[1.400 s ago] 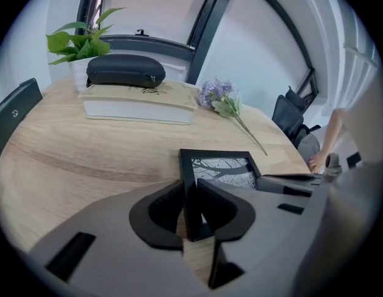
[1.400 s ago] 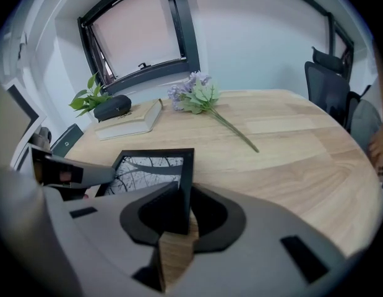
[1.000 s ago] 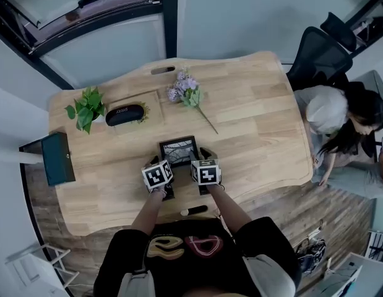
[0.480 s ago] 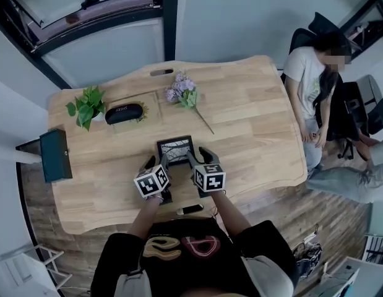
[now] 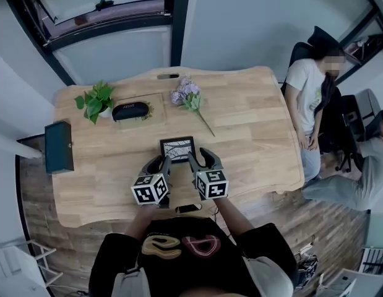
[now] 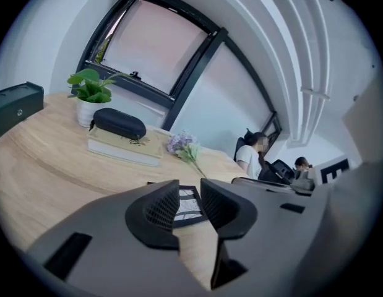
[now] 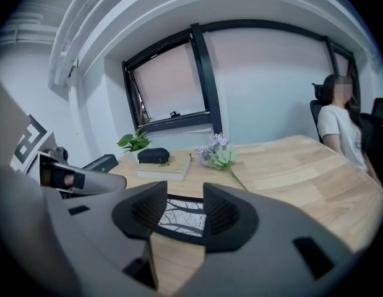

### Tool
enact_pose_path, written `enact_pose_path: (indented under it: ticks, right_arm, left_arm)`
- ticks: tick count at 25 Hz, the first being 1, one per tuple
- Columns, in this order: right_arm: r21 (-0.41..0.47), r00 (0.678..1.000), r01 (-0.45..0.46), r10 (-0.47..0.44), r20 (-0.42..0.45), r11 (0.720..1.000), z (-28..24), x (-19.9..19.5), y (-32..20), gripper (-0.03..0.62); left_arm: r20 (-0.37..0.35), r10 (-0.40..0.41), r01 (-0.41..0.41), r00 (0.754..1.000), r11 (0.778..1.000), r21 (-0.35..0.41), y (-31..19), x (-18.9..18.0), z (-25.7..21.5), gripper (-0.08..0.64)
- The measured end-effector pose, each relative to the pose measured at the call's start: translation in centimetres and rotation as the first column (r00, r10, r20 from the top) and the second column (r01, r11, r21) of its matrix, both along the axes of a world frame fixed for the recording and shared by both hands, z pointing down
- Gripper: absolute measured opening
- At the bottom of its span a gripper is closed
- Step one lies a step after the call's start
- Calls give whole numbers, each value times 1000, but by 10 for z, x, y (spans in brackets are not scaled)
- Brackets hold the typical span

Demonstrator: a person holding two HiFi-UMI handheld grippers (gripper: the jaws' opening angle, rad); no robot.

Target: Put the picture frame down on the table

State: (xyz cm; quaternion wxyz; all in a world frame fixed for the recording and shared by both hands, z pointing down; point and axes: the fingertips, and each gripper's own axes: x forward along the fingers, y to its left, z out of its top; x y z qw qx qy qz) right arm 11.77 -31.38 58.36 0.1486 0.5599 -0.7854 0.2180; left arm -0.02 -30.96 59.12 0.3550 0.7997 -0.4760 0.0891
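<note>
The picture frame, black-edged with a branch print, lies flat on the wooden table just beyond both grippers. My left gripper sits at its near left corner and my right gripper at its near right corner. Both stand open and hold nothing. In the left gripper view the frame shows through the gap of the left gripper. The right gripper view shows the frame flat on the wood beyond the right gripper.
A potted plant, a black case on a book, and lilac flowers lie at the table's far side. A dark box sits at the left edge. A person stands by a chair on the right.
Both grippers have drawn back toward me, off the frame's near corners. The frame stays flat on the table. The person at the right has stood up.
</note>
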Motion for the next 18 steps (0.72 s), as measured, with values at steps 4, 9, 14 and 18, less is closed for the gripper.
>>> enact_pose_path:
  ticks: [4,9,14,18]
  right_arm:
    - [29,1000,27,-27,-9,999,-15,-5,16,186]
    - [68,997,72,-70,-33,995,-29,-13,39,184]
    - [100,1000,26,-26,7,995,-46,-9,60,183]
    - [149,1000,-18,14,23,989,-63,-4,71,161]
  left_arm:
    - [-13,72,-71,997,994,78,17,11,-19,99]
    - [-76,153,-138,985,976,166,38,22,-44,49]
    - [-91,148,-121,985,960,252,53,18,-68,41]
    - [-64,129,-105,990,949,296,63,12,-80,38]
